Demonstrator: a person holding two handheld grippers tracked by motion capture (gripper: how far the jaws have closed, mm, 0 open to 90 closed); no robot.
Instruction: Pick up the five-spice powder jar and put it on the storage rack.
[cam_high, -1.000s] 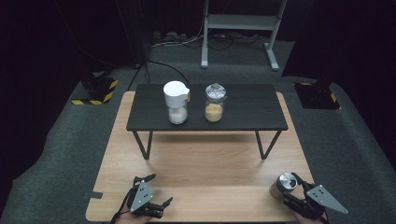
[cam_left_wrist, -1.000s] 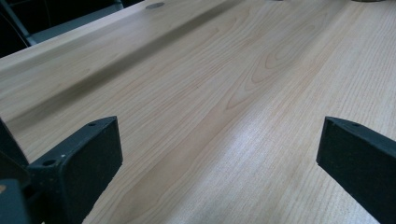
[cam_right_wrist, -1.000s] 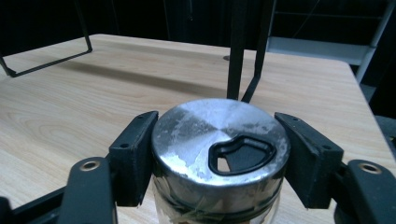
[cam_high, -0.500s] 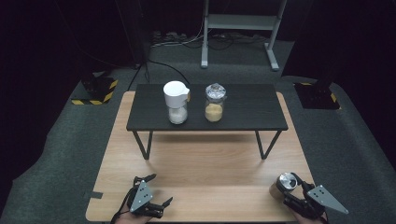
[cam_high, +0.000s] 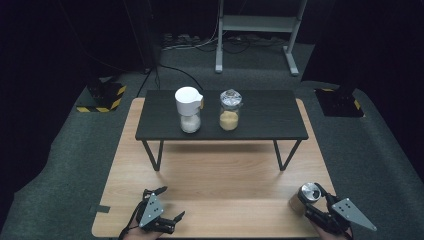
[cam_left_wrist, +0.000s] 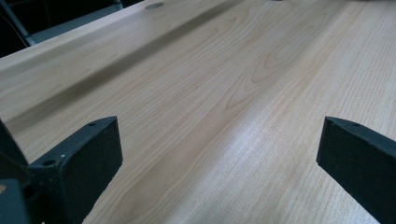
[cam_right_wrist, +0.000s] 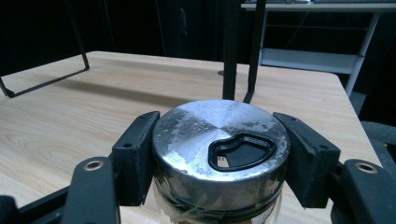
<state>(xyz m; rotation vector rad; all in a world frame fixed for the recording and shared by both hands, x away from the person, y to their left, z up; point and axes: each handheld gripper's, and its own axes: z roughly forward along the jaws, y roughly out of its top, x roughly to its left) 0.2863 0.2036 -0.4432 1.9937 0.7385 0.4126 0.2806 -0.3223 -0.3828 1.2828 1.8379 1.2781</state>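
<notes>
A glass jar with a worn silver lid (cam_right_wrist: 219, 140) stands near the front right corner of the wooden table (cam_high: 220, 175); my right gripper (cam_right_wrist: 224, 149) is shut on it, one jaw pressed to each side of the lid. The high view shows that jar (cam_high: 306, 196) held by the right gripper (cam_high: 312, 202). My left gripper (cam_high: 162, 217) rests open at the front left, and in the left gripper view its jaws (cam_left_wrist: 219, 154) stand wide apart over bare wood. On the small black table (cam_high: 260, 112) stand a white-lidded jar of white grains (cam_high: 188, 110) and a foil-topped jar of tan grains (cam_high: 229, 110).
The black table's thin metal legs (cam_high: 152, 155) stand on the wooden table's far half. In the right gripper view a black leg (cam_right_wrist: 240, 51) rises just behind the held jar. Dark carpet (cam_high: 65, 165) surrounds the wooden table; a grey metal stand (cam_high: 255, 30) is behind.
</notes>
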